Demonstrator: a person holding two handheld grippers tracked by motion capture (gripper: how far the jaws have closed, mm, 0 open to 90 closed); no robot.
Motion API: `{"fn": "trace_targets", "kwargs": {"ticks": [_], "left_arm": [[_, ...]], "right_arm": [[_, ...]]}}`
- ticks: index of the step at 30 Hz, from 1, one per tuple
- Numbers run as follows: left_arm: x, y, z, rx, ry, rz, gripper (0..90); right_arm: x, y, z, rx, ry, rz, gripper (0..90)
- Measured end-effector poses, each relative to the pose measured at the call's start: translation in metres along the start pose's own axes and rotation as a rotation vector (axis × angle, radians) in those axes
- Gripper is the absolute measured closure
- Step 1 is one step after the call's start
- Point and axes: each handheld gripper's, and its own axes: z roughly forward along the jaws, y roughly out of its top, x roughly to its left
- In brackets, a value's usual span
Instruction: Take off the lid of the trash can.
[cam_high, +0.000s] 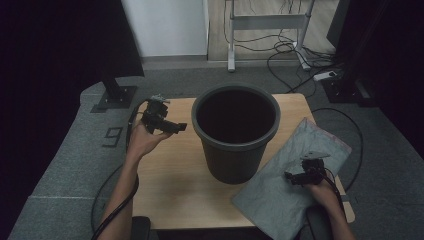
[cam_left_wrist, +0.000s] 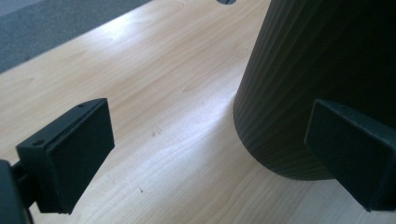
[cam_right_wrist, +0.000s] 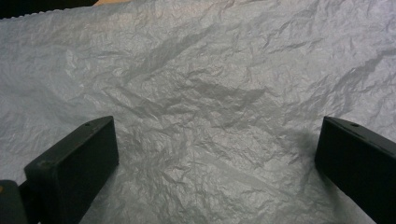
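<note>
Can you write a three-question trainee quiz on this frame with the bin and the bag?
1. True or false: the round dark grey plastic bin lies tipped on its side on the light wooden table.
2. Which gripper hovers over the flat crinkled grey plastic bag? A: left gripper; B: right gripper.
3. How do both grippers' jaws stand?

Key
1. False: it stands upright, mouth up.
2. B.
3. Spread apart, holding nothing.
</note>
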Motion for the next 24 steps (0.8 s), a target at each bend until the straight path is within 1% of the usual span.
{"fn": "trace_targets", "kwargs": {"ticks": [9,15,19,24], "left_arm": [[-0.004,0.03,-0.013,-0.006,0.017,0.025,1.2],[-0.006,0.047,-0.02,-0.014,0.047,0.042,1.9],[-0.005,0.058,-0.025,-0.025,0.061,0.042,2.1],[-0.006,0.07,-0.031,-0.042,0.06,0.043,3.0]], "right_arm": [[0.0,0.0,0.0,0.0,0.001,0.001,0.0],[0.0,0.0,0.0,0.0,0.001,0.001,0.0],[0.0,0.0,0.0,-0.002,0.001,0.002,0.0],[0.0,0.0,0.0,-0.001,0.001,0.001,0.0]]}}
